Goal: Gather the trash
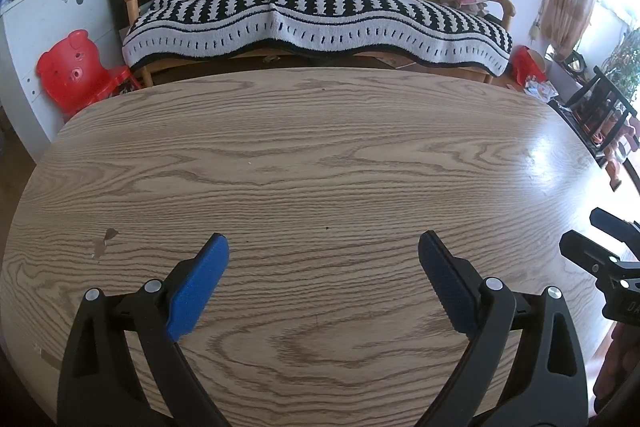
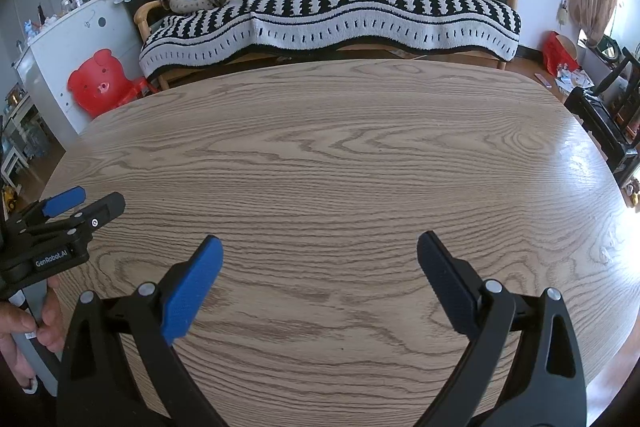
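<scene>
Both views look across a bare oak-grain wooden table [image 1: 320, 155] [image 2: 340, 147]; no trash lies on its visible surface. My left gripper [image 1: 323, 247] hovers over the near part of the table, open, with nothing between its blue pads. My right gripper [image 2: 320, 247] is open too and holds nothing. At the left edge of the right wrist view the left gripper [image 2: 86, 199] shows from the side, held by a person's hand [image 2: 28, 323]. The right gripper [image 1: 592, 239] shows at the right edge of the left wrist view.
Behind the table stands a sofa [image 1: 320, 15] under a black-and-white striped blanket, with clothes and cushions on it. A red bear-shaped child's chair [image 1: 76, 71] sits at the left by a white cabinet [image 1: 44, 11]. A red bag [image 2: 560, 53] with scattered papers lies on the floor at the right.
</scene>
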A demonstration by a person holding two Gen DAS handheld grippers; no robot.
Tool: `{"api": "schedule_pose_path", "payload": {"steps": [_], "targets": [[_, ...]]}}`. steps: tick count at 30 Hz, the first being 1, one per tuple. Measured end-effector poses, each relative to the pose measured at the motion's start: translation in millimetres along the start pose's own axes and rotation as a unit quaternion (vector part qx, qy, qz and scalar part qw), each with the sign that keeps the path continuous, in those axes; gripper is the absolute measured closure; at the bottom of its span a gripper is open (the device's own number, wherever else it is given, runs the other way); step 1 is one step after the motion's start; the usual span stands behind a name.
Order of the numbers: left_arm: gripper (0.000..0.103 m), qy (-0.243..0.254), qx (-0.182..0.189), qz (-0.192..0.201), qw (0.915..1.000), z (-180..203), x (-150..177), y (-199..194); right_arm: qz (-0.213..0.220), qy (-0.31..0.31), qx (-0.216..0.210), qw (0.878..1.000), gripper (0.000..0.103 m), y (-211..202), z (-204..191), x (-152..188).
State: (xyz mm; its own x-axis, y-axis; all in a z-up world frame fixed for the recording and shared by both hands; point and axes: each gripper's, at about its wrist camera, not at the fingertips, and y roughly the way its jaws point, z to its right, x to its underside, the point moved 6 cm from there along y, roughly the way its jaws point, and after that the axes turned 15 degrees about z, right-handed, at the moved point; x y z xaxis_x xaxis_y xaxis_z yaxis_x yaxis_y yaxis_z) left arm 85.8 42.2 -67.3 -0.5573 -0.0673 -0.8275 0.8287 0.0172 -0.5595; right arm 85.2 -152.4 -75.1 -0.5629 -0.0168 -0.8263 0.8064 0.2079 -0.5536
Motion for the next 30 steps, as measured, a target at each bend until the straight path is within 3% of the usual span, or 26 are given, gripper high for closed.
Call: {"api": "schedule_pose_path", "payload": {"steps": [30], "targets": [[0.01,0.003,0.004,-0.003,1.0,3.7,4.5,3.0,-0.002,0.0,0.001,1.0,0.009,-1.0,3.1,2.7]]}}
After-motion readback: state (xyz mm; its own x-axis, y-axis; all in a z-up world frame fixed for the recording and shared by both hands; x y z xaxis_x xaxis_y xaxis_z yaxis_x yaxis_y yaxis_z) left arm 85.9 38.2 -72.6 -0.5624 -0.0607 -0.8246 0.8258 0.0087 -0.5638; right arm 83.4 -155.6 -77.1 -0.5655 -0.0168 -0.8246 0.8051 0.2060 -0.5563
